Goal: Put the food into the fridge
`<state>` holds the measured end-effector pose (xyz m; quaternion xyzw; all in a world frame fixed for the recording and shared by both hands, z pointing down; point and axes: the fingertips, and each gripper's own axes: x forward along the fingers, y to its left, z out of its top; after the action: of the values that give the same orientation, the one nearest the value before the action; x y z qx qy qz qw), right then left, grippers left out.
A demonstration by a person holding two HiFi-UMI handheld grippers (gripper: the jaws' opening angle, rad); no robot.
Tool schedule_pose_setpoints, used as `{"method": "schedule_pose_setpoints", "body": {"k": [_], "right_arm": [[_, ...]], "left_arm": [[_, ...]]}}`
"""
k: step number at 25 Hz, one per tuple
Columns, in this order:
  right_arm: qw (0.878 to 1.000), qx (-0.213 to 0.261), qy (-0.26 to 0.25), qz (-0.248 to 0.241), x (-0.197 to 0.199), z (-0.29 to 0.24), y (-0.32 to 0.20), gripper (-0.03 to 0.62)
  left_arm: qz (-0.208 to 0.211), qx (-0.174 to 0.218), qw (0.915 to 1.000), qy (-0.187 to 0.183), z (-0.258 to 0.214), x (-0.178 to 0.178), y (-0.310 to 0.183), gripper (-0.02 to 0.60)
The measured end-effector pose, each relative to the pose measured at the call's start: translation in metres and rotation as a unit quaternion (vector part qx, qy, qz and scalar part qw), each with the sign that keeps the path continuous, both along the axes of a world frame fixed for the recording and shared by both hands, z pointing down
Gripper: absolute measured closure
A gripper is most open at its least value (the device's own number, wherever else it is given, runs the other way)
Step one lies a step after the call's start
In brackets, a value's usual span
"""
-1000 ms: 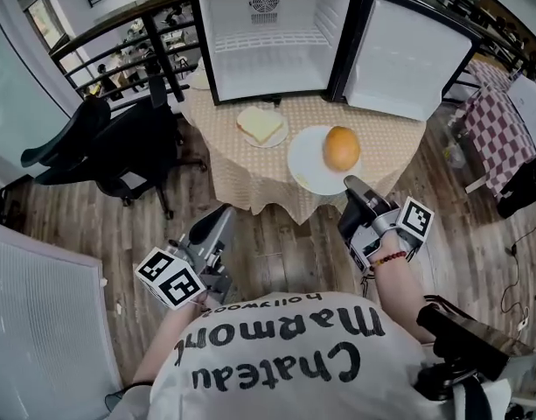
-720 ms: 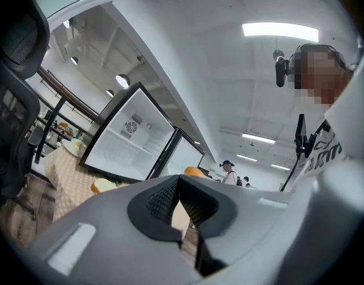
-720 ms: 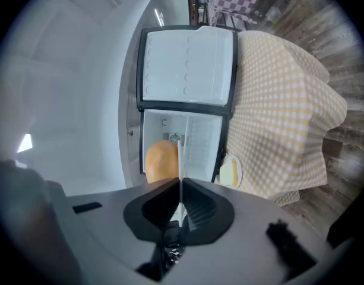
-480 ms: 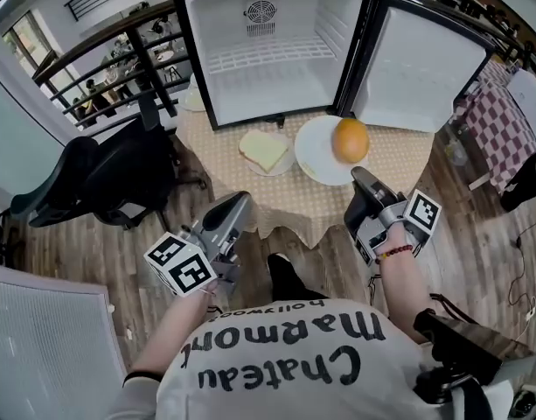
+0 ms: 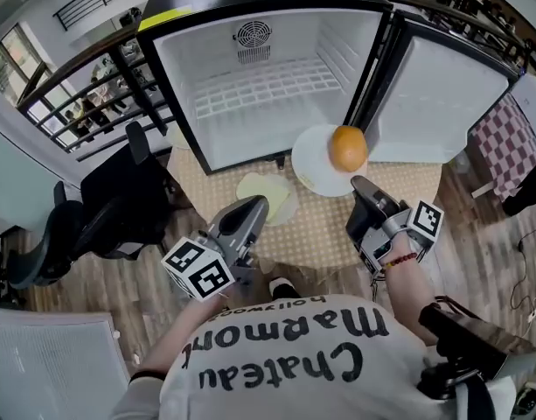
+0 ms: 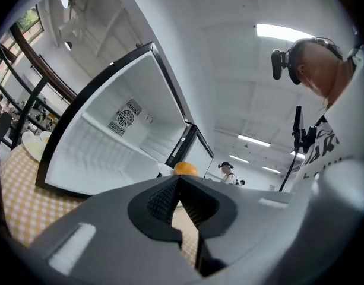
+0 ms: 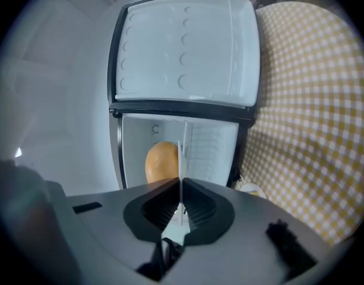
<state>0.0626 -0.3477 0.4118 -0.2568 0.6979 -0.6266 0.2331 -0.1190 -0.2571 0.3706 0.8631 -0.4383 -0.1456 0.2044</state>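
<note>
The small fridge [image 5: 276,86] stands open and empty on the checkered table [image 5: 324,226]. My right gripper [image 5: 359,182] is shut on the near rim of a white plate [image 5: 313,160] that carries an orange bun [image 5: 347,148], held just before the fridge opening. In the right gripper view the thin plate edge [image 7: 180,156] runs between the jaws of the right gripper [image 7: 180,186], with the bun [image 7: 161,162] behind. My left gripper [image 5: 254,204] is shut and holds nothing, its tip over the near edge of a second plate with a bread slice [image 5: 266,189]. The left gripper [image 6: 179,180] faces the fridge [image 6: 110,141].
The fridge door [image 5: 442,94] hangs open to the right. A black office chair [image 5: 119,208] stands left of the table, with a railing [image 5: 75,94] behind it. A checkered-cloth table [image 5: 508,134] is at far right. People [image 6: 227,170] stand far off.
Both grippers have moved forward to the table and fridge. The plate with the bun has travelled with the right gripper towards the fridge opening. The left gripper has reached the bread plate.
</note>
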Motion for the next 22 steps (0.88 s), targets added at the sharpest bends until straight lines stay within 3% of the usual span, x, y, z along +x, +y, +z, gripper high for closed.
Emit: {"method": "schedule_pose_setpoints", "body": {"k": [5, 10, 15, 22], "right_arm": [[1.000, 0.011, 0.004, 0.000, -0.010, -0.014, -0.048, 0.569], [1.000, 0.007, 0.003, 0.006, -0.021, -0.026, -0.079, 0.569], [1.000, -0.001, 0.002, 0.022, -0.036, -0.035, -0.105, 0.569], [0.997, -0.015, 0.012, 0.069, -0.059, -0.037, -0.135, 0.569]], "left_arm": [[-0.007, -0.009, 0.9999, 0.012, 0.012, -0.011, -0.057, 0.577], [-0.016, 0.002, 0.9999, -0.005, 0.017, -0.013, -0.090, 0.577], [0.017, -0.001, 0.9998, -0.002, 0.019, -0.017, -0.095, 0.577], [0.059, -0.024, 0.9979, 0.002, 0.029, -0.050, -0.101, 0.577]]}}
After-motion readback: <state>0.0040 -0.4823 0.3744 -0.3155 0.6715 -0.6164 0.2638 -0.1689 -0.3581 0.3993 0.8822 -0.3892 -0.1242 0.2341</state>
